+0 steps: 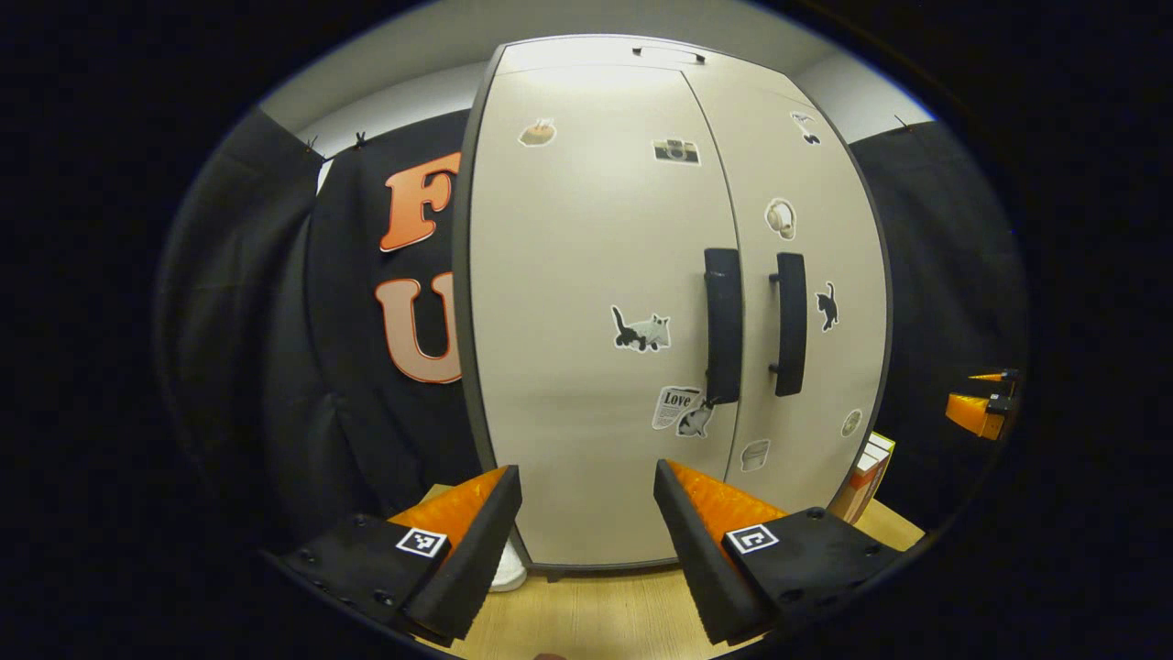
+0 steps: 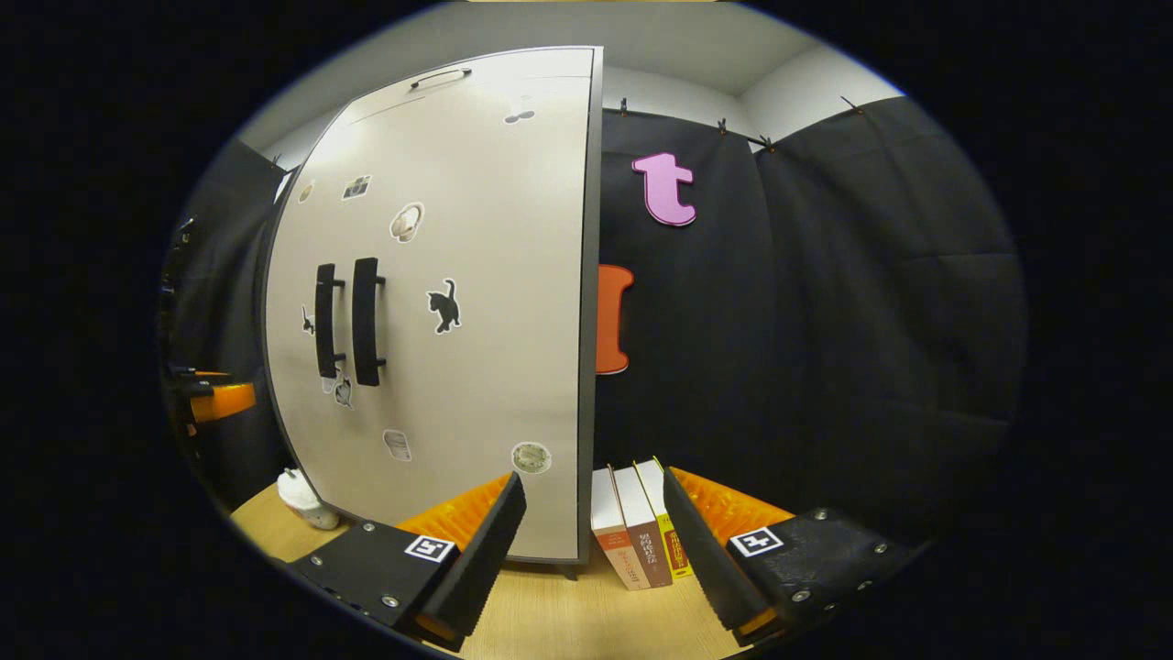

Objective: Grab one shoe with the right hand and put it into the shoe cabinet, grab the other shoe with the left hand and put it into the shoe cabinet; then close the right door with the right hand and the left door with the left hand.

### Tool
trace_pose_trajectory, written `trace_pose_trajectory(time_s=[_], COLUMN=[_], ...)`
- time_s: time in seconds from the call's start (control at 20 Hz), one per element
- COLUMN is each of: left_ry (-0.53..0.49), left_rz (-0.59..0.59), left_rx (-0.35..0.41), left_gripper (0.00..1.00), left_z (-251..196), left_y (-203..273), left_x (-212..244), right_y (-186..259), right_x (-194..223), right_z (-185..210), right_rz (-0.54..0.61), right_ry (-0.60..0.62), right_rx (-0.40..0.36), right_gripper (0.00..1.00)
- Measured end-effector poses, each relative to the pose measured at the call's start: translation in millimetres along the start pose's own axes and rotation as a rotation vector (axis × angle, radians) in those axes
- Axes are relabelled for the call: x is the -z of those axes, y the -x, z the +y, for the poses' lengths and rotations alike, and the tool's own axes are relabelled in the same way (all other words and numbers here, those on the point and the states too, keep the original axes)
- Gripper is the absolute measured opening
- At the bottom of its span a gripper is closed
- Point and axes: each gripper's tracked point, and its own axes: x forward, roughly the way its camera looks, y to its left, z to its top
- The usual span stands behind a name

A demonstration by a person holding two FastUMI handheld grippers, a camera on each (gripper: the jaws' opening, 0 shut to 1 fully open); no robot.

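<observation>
left gripper view: left tool [image 1: 586, 513] at 6 o'clock, fingers apart, nothing between them, hovering over the tabletop [image 1: 596, 614]. cabinet [image 1: 669, 302] dead ahead, both doors shut, two handles [image 1: 723, 325] side by side near centre. white shoe [image 1: 507, 568] on the tabletop at the cabinet's 7 o'clock corner, partly behind a finger. books [image 1: 866, 477] at 4 o'clock. other tool [image 1: 982, 403] at 3 o'clock.

right gripper view: right tool [image 2: 591, 522] at 6 o'clock, fingers apart, empty. cabinet [image 2: 440, 312] toward 10 o'clock, doors shut. shoe [image 2: 307, 502] at 8 o'clock beside the cabinet. books [image 2: 632, 532] upright just right of the cabinet.
</observation>
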Motion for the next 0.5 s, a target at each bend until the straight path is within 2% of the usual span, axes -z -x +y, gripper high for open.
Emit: trace_pose_trajectory(time_s=[0.2, 0.5], left_ry=[0.045, 0.082], left_rz=[-0.047, -0.097], left_rx=[-0.036, -0.131], left_gripper=[0.95, 0.96], left_z=[34.4, 92.6], left_y=[42.8, 84.9], left_x=[-31.7, -60.8], right_y=[13.0, 27.8], right_x=[-19.6, -34.2], right_z=[4.3, -0.8], right_rz=[-0.021, -0.035], right_ry=[-0.003, 0.007], right_rx=[-0.016, -0.007], right_gripper=[0.93, 0.93])
